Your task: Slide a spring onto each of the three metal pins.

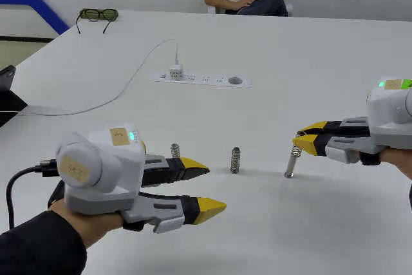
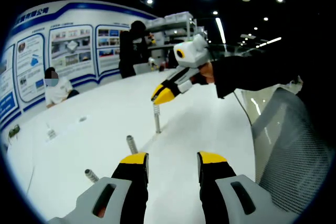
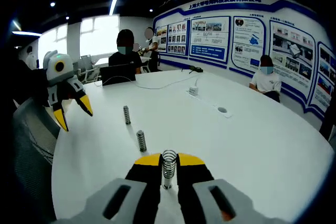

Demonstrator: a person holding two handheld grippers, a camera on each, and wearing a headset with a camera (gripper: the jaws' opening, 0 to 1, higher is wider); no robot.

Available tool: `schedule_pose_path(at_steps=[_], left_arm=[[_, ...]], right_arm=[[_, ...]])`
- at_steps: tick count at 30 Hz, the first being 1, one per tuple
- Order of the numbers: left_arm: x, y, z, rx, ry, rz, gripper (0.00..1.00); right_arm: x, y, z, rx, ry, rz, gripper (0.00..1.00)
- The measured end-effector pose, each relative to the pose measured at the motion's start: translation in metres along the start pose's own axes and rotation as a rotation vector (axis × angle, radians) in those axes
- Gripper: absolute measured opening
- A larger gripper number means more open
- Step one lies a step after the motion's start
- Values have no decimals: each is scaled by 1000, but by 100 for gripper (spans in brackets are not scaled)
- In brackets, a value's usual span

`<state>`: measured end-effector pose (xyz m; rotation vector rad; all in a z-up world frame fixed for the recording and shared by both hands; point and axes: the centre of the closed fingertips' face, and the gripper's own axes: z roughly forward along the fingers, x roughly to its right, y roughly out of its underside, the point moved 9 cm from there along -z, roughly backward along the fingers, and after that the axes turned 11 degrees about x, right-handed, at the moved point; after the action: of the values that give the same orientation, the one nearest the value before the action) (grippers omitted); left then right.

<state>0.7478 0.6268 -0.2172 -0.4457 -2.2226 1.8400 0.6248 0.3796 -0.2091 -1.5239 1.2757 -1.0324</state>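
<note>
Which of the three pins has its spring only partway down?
The right-hand pin, leaning at the right gripper: its spring sits at the top, bare metal below. The middle pin and left pin stand upright, covered in coils.

We see yellow tips on black jaws and white-and-grey bodies on the left gripper (image 1: 216, 188) and right gripper (image 1: 297, 141), a silver-grey spring (image 1: 295, 152) (bare metal), a white table (image 1: 290, 49), and a blue wall stripe (image 1: 38, 6).

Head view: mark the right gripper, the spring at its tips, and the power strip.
right gripper (image 1: 300, 139), head view, midway between its yellow fingertips.
spring (image 1: 295, 153), head view, on its coils just under those tips.
power strip (image 1: 201, 79), head view, middle of its white top face.
</note>
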Motion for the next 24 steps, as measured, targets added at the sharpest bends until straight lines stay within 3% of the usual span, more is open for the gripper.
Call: schedule_pose_path(at_steps=[24], left_arm=[[0, 1, 0, -3, 2, -3, 37]], right_arm=[[0, 0, -1, -5, 1, 0, 12]])
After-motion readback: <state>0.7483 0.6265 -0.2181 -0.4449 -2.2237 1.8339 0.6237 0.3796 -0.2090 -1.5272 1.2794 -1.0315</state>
